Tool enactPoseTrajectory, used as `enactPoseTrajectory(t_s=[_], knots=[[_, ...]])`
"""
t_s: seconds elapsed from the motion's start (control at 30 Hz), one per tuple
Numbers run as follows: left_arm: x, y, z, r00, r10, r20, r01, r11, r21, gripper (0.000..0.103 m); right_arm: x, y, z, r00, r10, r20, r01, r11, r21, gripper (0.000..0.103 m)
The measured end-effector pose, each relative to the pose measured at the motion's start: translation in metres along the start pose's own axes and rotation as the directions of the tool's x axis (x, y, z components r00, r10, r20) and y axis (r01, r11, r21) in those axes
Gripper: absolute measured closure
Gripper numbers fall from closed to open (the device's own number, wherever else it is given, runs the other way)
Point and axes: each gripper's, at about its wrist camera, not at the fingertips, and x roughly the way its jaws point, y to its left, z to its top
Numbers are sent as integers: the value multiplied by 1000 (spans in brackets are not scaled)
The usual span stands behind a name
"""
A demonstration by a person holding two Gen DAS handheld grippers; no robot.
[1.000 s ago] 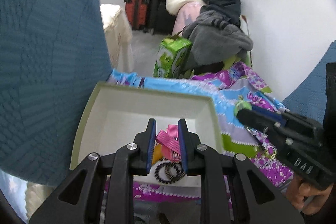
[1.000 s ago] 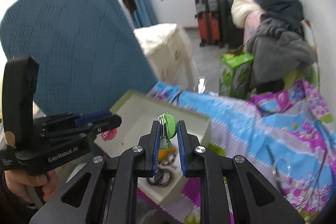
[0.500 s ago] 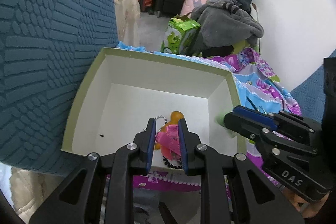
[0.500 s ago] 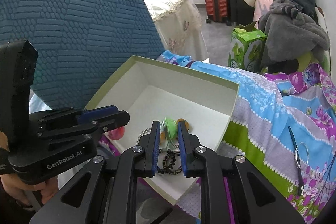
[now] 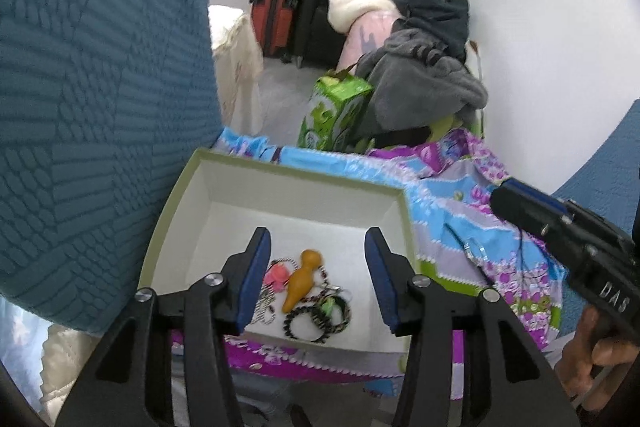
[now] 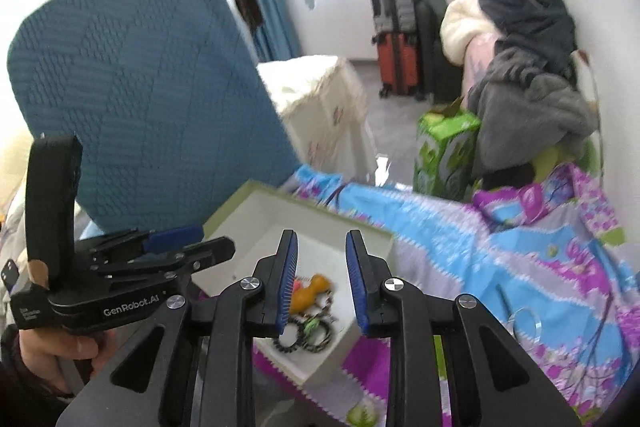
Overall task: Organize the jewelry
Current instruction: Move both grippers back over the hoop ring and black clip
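Left wrist view: white box [image 5: 280,195] on floral bedspread [image 5: 460,211], teal chair [image 5: 100,87] beside; both grippers' jaws spread, empty.

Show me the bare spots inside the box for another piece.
The box floor is bare along the back wall and left side. The near edge is crowded: orange clip, pink clip, black hair ties.

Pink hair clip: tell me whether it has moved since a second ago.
Yes. The pink hair clip, then pinched in the left gripper, now lies on the floor of the white box beside the orange piece.
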Motion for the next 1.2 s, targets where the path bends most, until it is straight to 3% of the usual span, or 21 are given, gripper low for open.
enactPoseTrajectory(t_s=[0.43, 1.2], knots=[[-5, -61, 11, 995, -91, 38, 88, 993, 78, 53, -69, -52, 0, 983, -138, 123, 132, 990, 54, 80], [34, -160, -27, 984, -164, -76, 176, 965, 195, 53, -112, -139, -77, 951, -297, 89, 274, 940, 204, 80]])
